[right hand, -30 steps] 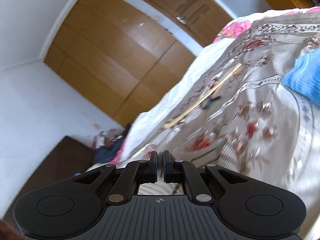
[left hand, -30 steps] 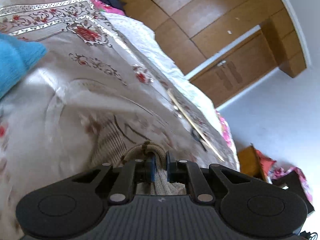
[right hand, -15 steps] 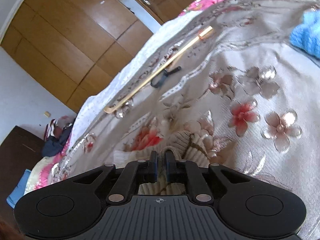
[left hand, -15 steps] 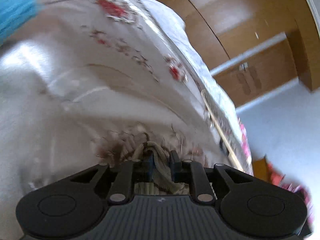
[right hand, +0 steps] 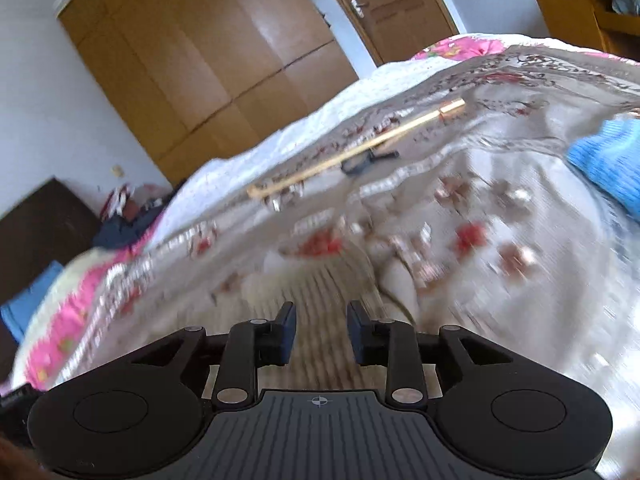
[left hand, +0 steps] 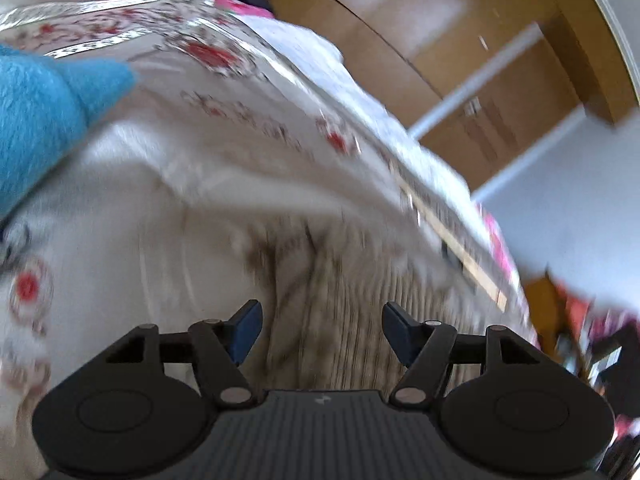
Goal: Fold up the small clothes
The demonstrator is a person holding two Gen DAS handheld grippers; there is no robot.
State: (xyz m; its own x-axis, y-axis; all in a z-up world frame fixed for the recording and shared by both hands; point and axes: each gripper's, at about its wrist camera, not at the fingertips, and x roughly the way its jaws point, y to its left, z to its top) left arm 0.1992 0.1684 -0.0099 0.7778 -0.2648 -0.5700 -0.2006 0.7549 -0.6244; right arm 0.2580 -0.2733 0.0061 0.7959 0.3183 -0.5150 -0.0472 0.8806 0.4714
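A beige ribbed knit garment (left hand: 340,304) lies on the flowered bedspread (left hand: 120,216), blurred by motion. My left gripper (left hand: 322,332) is open just above it, holding nothing. In the right wrist view the same garment (right hand: 320,292) lies under my right gripper (right hand: 321,330), whose jaws stand partly apart and empty. A blue knit garment (left hand: 44,108) lies at the left of the left wrist view and at the right edge of the right wrist view (right hand: 612,164).
A long wooden stick (right hand: 352,152) with a dark strap lies across the far side of the bed. Wooden wardrobe doors (right hand: 224,52) stand behind the bed. Clothes lie heaped on the floor (right hand: 128,216) by a dark cabinet.
Both grippers were shut on the beige garment. Both have now opened and let it go, and it lies on the bedspread. Both cameras are moving.
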